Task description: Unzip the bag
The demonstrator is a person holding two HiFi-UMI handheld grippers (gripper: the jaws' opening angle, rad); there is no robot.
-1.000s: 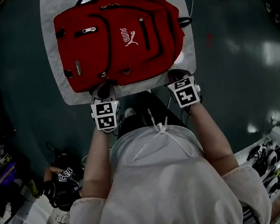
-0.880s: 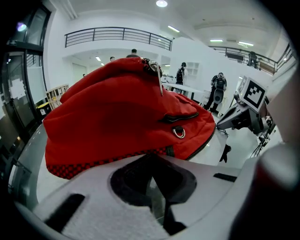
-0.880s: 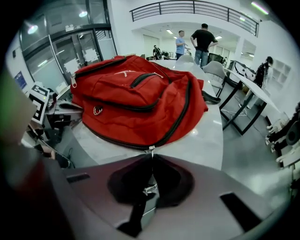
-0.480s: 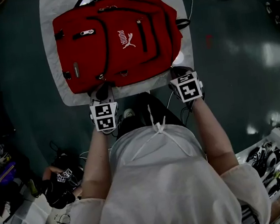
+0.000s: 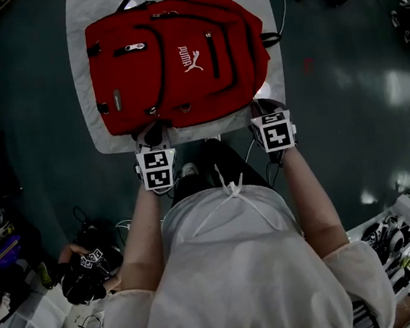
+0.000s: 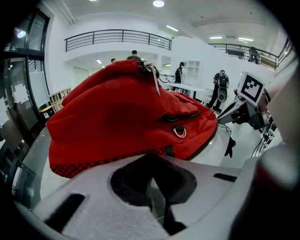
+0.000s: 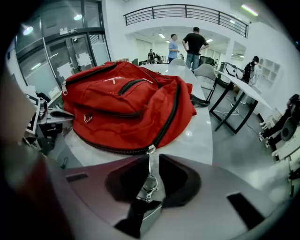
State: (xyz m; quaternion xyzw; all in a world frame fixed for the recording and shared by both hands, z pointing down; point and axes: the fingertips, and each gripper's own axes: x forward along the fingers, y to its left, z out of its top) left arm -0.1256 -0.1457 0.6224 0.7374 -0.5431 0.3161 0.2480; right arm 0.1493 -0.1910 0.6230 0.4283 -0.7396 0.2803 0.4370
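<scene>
Right gripper view: the fingers are pressed together on the metal zipper pull [image 7: 149, 183]. It hangs from the slider at the near end of the main zipper track [image 7: 168, 117], so the right gripper [image 7: 150, 164] has its hold where the job wants it. In the left gripper view, the left gripper [image 6: 151, 161] has its fingers closed as well. The checked bottom hem of the red backpack [image 6: 122, 117] runs right up to their tips. Whether any fabric is nipped there I cannot tell.

From the head view, the backpack [image 5: 172, 61] lies flat, front side up, on the pale bench [image 5: 83, 78]. Its bottom end is toward the person, just behind the near bench edge. The left gripper [image 5: 152, 132] and right gripper [image 5: 263, 106] both meet that end.

The bag looks like soft, slack cloth and probably light. It would likely bunch and slide toward the pull unless the hem end is held back. The small metal pull is smooth and could slip from a loose pinch.

The track curves away along the bag's right flank, so the pull's path would run outward and up that side. That flank lies close to the right bench edge, with a dark strap [image 5: 272, 36] past it and open floor [image 5: 341, 72] beyond. A strip of bare bench shows on the left.
</scene>
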